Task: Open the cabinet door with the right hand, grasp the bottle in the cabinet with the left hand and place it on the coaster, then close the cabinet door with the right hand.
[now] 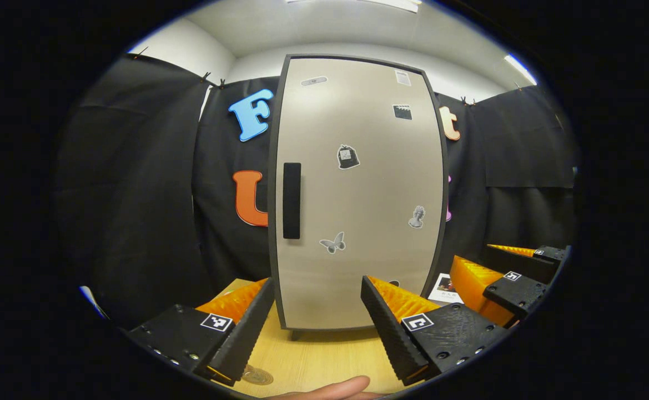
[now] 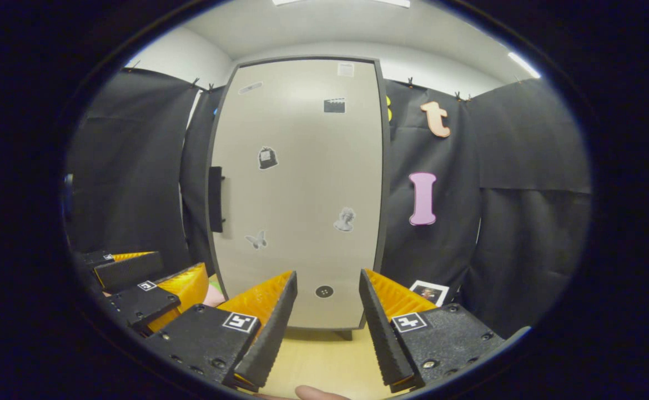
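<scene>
Starting out: the cabinet door (image 2: 296, 189) is shut ahead of the right gripper (image 2: 327, 328), its handle (image 2: 215, 199) up-left of the spread, empty jaws; left gripper (image 1: 316, 328) likewise open; bottle presumably inside; every step remains.

No legible text or labels.

Left gripper (image 1: 316, 328), right gripper (image 2: 327, 328): ridged wedge fingers (image 1: 391, 333), textured blocks with screws, each topped with a square black-and-white marker (image 1: 416, 321)
</scene>
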`<state>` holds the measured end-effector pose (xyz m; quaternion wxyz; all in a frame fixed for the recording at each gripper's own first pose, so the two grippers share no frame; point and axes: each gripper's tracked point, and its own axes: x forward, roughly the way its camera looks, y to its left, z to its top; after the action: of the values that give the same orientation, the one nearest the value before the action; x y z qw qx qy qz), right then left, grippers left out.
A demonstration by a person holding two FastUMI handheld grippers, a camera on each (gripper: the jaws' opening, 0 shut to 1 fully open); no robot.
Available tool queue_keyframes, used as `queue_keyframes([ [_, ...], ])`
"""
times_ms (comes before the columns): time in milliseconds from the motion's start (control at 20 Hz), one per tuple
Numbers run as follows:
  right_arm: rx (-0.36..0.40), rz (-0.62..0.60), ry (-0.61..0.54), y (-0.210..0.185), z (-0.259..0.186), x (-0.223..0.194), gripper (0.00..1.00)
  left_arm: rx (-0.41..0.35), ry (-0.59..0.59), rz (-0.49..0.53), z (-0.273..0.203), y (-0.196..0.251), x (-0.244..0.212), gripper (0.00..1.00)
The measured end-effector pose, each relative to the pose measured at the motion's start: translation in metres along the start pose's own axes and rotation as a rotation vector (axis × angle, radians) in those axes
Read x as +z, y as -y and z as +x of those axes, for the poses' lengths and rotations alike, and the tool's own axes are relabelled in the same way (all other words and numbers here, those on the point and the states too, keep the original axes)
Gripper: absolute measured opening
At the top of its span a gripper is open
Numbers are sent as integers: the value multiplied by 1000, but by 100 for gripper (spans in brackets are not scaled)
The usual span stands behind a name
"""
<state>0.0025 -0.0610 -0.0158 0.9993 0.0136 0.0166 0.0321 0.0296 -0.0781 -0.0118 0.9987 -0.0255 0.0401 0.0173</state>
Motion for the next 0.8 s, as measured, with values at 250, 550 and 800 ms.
queue_keyframes([
  [250, 10, 15, -24, 6, 1, -4, 74, -1, 28, 21, -4, 6, 7, 95],
  [550, 23, 14, -23, 8, -1, -4, 74, 25, 32, 10, -11, 3, 4, 94],
  [800, 53, 44, -32, 6, -7, -8, 74, 53, 29, -41, -16, -1, 1, 94],
])
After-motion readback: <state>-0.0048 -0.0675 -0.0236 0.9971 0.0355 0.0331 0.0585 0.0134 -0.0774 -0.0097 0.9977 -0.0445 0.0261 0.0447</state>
